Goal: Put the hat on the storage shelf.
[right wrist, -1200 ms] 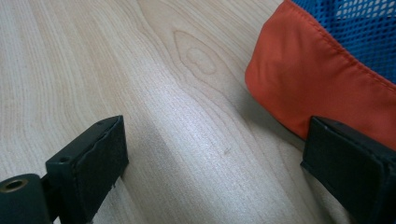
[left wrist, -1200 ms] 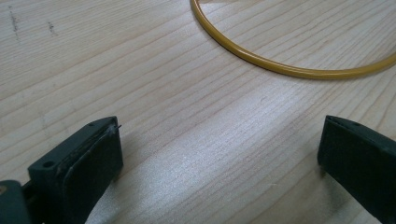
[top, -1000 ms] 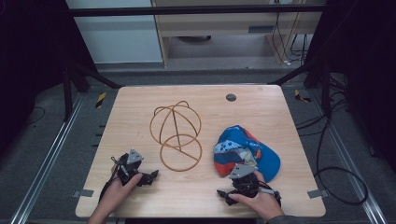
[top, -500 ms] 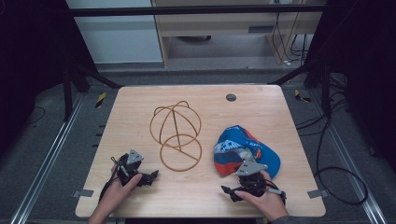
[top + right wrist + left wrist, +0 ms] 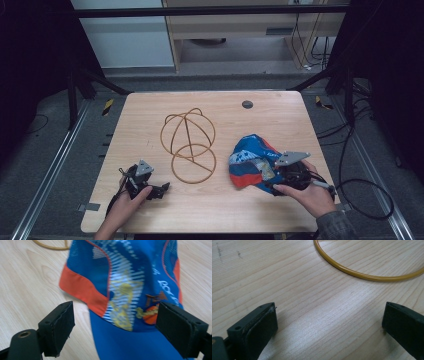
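The cap [image 5: 252, 162], blue with orange panels and a printed front, is taken here as the landmark; it lies on the wooden table [image 5: 150, 107] at its right part, toward the person's edge. The right gripper [image 5: 116, 327] is held low over the near side of the cap, and its jaws are kept wide apart with the brim and the printed front between them; nothing is clamped yet. In the high view the right gripper [image 5: 280, 181] is seen at the near right edge of the cap, partly above the fabric.

To the left of the cap stands the wire hat frame [image 5: 188, 145], made of thin yellow-brown hoops, with its base ring flat on the table and close to the cap but apart from it. Farther left of the cap, beyond the frame, the left gripper [image 5: 159, 189] is rested on the table with its jaws also spread and empty, the base ring lying just ahead of them.

Several risks are judged from this. If only one loose layer of fabric is pinched, the cap may slip out or be lifted crumpled. If the brim is caught at its edge, the cap may swing when raised. The frame looks light, so it may be pushed or tipped when the cap is brought against it, unless it is steadied by the left gripper.
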Motion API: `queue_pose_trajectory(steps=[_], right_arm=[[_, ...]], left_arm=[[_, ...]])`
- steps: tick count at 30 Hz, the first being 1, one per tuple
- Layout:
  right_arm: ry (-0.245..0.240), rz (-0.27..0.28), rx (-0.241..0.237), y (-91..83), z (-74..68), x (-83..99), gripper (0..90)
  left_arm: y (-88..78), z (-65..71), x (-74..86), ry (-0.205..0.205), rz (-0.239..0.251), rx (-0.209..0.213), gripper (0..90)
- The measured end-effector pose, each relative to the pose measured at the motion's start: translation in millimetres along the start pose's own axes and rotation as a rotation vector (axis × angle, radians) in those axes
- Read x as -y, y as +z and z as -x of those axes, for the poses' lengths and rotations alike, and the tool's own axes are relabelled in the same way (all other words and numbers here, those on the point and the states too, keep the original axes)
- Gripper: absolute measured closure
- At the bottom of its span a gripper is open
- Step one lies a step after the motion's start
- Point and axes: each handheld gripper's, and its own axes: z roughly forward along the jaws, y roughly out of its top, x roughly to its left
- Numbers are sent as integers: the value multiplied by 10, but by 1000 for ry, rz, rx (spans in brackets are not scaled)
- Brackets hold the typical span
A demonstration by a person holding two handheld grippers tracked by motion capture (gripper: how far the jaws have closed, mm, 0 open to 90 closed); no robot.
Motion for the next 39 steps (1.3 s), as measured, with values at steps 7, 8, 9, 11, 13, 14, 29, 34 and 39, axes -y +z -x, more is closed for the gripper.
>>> queue_pose_trajectory(steps=[7, 8, 9, 11, 13, 14, 29, 34, 39], right_arm=[[-17, -77, 21, -13, 167, -84, 156], [-20, -106, 22, -21, 225, -125, 165], [-20, -106, 22, -21, 225, -125, 165], [-24, -127, 19, -31, 267, -160, 177], [-31, -145, 17, -50, 313, -215, 191], [-32, -152, 14, -54, 325, -235, 197], [-101, -242, -52, 11, 385, -693, 307], [-111, -257, -71, 79, 359, -741, 275], [-97, -256, -96, 153, 350, -768, 261]], left_arm=[[0, 0, 0, 0, 0, 0, 0], [0, 0, 0, 0, 0, 0, 0], [0, 0, 0, 0, 0, 1, 0], [0, 0, 0, 0, 0, 1, 0], [0, -1, 0, 0, 0, 3, 0], [0, -2, 1, 1, 0, 4, 0], [-1, -6, 2, 4, 0, 7, 0], [-1, -10, 2, 7, 0, 8, 0], [-1, -11, 2, 7, 0, 8, 0]])
